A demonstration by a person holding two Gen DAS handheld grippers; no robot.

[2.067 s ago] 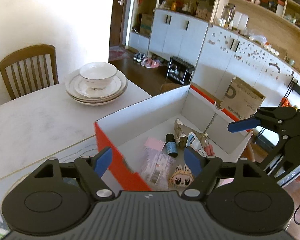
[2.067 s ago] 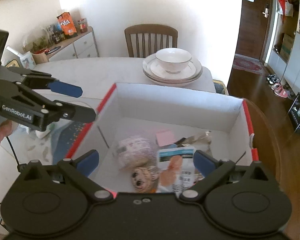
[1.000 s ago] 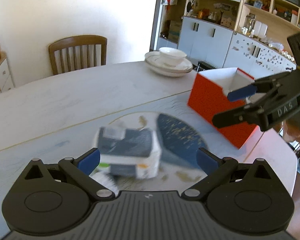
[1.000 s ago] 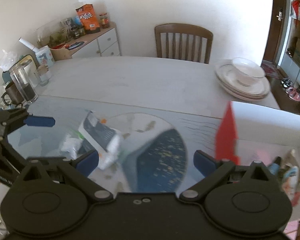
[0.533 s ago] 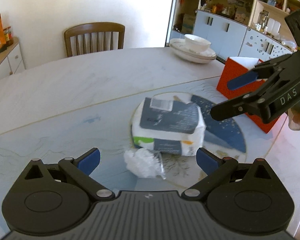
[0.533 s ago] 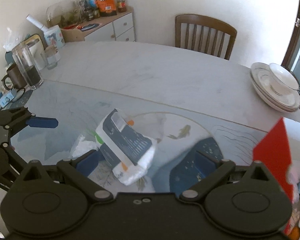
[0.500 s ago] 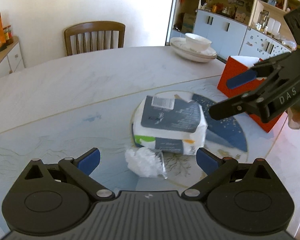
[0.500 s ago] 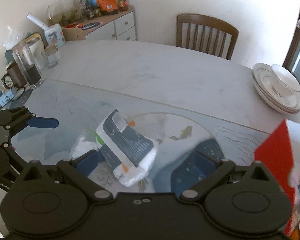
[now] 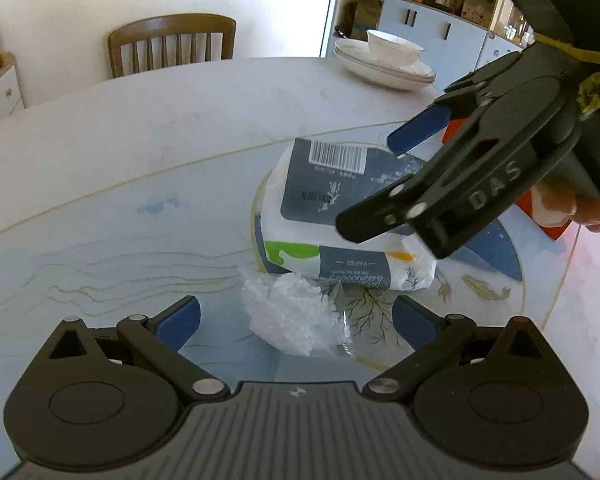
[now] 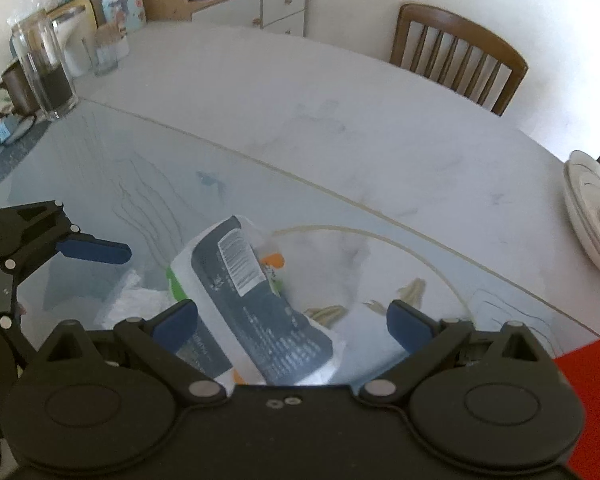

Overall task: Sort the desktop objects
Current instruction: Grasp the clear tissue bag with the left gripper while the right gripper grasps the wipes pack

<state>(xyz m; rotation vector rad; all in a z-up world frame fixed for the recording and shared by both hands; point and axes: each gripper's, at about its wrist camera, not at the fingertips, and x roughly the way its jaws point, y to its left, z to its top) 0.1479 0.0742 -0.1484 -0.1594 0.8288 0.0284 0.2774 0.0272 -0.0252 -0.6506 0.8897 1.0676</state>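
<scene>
A tissue pack (image 9: 340, 216) in grey and white wrap lies on the glass-topped table (image 9: 100, 216), barcode side up. A crumpled white wad (image 9: 288, 316) rests against its near side, between the fingers of my open left gripper (image 9: 298, 320). My right gripper (image 9: 366, 184) hangs open just above the pack, with one blue pad over its far edge. In the right wrist view the pack (image 10: 244, 292) lies between the open fingers of the right gripper (image 10: 292, 324), and the wad (image 10: 132, 300) shows to its left. The red box (image 10: 580, 380) is at the lower right.
Stacked plates (image 9: 384, 68) with a bowl stand at the table's far right. A wooden chair (image 9: 172, 44) is behind the table. A glass jar (image 10: 48, 76) and a mug (image 10: 8, 92) stand at the far left. A hand (image 9: 572, 204) holds the right gripper.
Both grippers have swung away from the red box to the tissue pack. The right gripper has dropped close over the pack, and the left has closed in around the wad.
</scene>
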